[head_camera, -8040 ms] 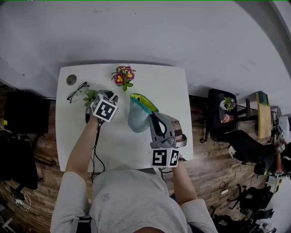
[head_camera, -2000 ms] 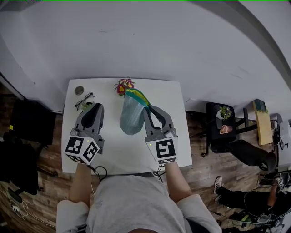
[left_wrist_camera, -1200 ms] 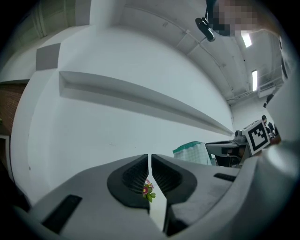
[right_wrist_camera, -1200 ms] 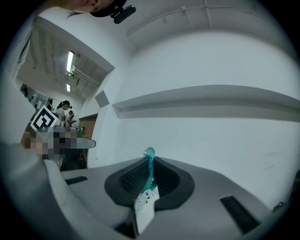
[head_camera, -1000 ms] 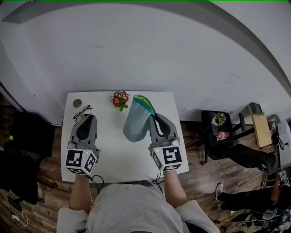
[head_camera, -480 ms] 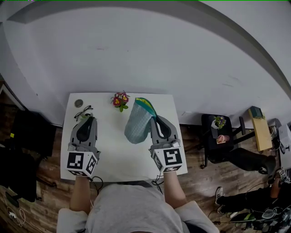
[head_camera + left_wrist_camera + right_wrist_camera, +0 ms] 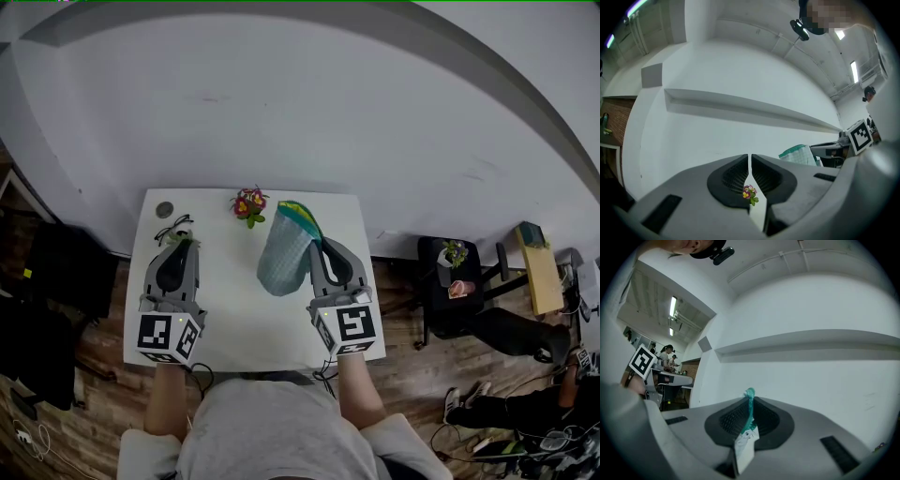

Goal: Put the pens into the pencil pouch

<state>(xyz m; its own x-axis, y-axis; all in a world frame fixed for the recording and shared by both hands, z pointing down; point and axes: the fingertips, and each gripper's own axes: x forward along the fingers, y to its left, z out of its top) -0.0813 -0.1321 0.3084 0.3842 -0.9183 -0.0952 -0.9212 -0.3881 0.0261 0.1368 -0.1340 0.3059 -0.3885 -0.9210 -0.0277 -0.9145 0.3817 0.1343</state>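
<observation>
Right gripper view shows my right gripper (image 7: 749, 402) clamped on the pouch (image 7: 279, 258) edge; left gripper (image 7: 750, 161) is closed, empty, so I think it must next fetch a pen.

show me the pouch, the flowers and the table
pouch (image 7: 283, 255), head view, middle of its body
flowers (image 7: 248, 202), head view, on the blossoms
table (image 7: 239, 314), head view, bare white top near the front edge
</observation>
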